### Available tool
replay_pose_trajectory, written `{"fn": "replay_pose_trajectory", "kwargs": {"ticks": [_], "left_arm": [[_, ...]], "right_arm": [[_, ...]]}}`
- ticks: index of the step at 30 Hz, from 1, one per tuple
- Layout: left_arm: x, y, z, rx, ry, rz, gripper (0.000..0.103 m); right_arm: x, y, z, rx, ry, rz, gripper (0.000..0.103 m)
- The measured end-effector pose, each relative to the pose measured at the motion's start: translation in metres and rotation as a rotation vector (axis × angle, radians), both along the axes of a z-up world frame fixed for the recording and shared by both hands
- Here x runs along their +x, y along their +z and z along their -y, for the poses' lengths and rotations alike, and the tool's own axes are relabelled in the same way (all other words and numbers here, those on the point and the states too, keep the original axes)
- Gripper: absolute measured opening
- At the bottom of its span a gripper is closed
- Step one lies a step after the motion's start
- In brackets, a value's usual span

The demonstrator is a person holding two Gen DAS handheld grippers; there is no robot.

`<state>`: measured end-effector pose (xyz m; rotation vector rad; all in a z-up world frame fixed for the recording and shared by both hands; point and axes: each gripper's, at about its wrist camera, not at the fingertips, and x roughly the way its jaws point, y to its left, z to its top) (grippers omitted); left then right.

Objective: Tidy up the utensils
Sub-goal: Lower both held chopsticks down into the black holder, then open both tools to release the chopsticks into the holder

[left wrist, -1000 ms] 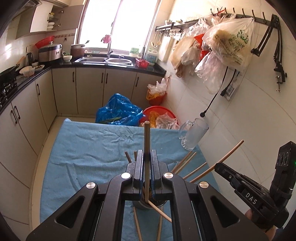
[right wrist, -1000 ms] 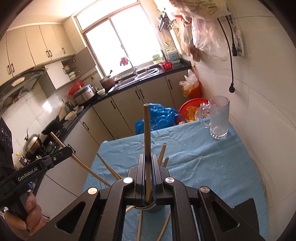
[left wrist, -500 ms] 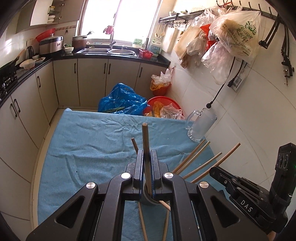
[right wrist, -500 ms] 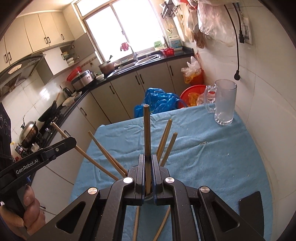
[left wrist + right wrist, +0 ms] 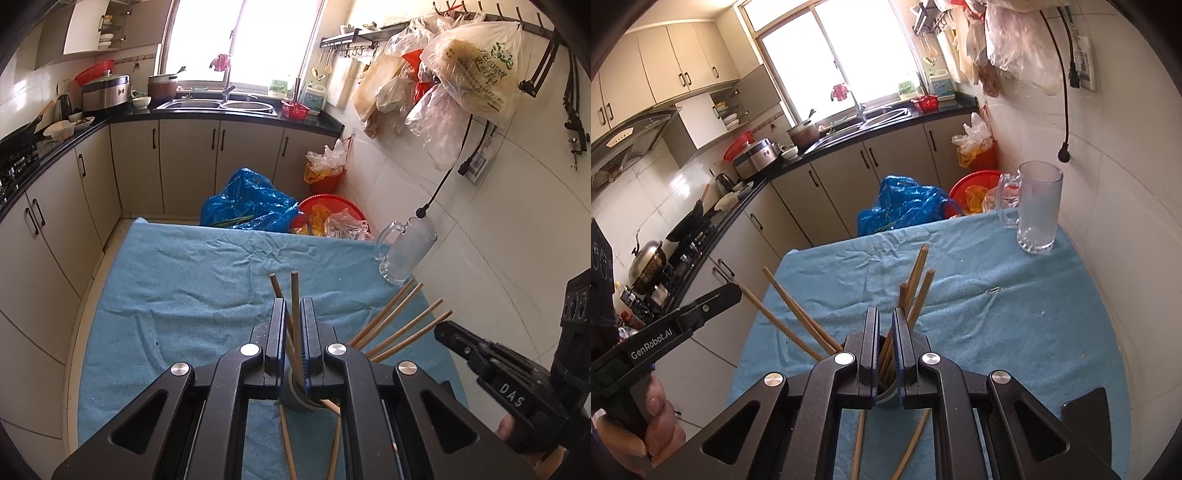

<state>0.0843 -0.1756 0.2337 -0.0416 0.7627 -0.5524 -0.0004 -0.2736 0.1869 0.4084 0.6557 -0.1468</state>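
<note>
My left gripper [image 5: 293, 301] is shut on an upright wooden chopstick [image 5: 294, 288] whose lower end reaches into a grey holder cup [image 5: 295, 397] on the blue cloth. In the right wrist view the left gripper [image 5: 737, 291] sits at the left, with that chopstick slanting down into the cup [image 5: 888, 397]. My right gripper [image 5: 885, 310] is shut on a chopstick [image 5: 903, 293] that sits low and tilted, only a short end above the jaws. In the left wrist view the right gripper [image 5: 439, 328] is at the right. Several more chopsticks [image 5: 399, 321] lean out of the cup.
Two loose chopsticks [image 5: 288, 446] lie on the blue cloth [image 5: 184, 295] just under the cup. A glass mug [image 5: 1036, 206] stands at the table's far right corner by the tiled wall. A blue bag [image 5: 251, 201] and a red basin [image 5: 325, 206] sit on the floor beyond the table.
Both held chopsticks have come down into the cup. The right one now shows only a short tilted end above its jaws. The right gripper has sunk slightly.
</note>
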Motion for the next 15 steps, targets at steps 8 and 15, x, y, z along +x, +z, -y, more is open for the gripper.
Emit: {"fn": "replay_pose_trajectory", "kwargs": {"ticks": [8,15], "left_arm": [[-0.016,0.021,-0.024,-0.043,0.084,0.076,0.045],[-0.036,-0.002,-0.057,-0.020,0.204,0.061,0.057]], "right_arm": [[-0.030,0.018,0.017,-0.043,-0.085,0.036,0.049],[-0.050,-0.014,0.031,-0.043,-0.131,-0.077,0.054]]}}
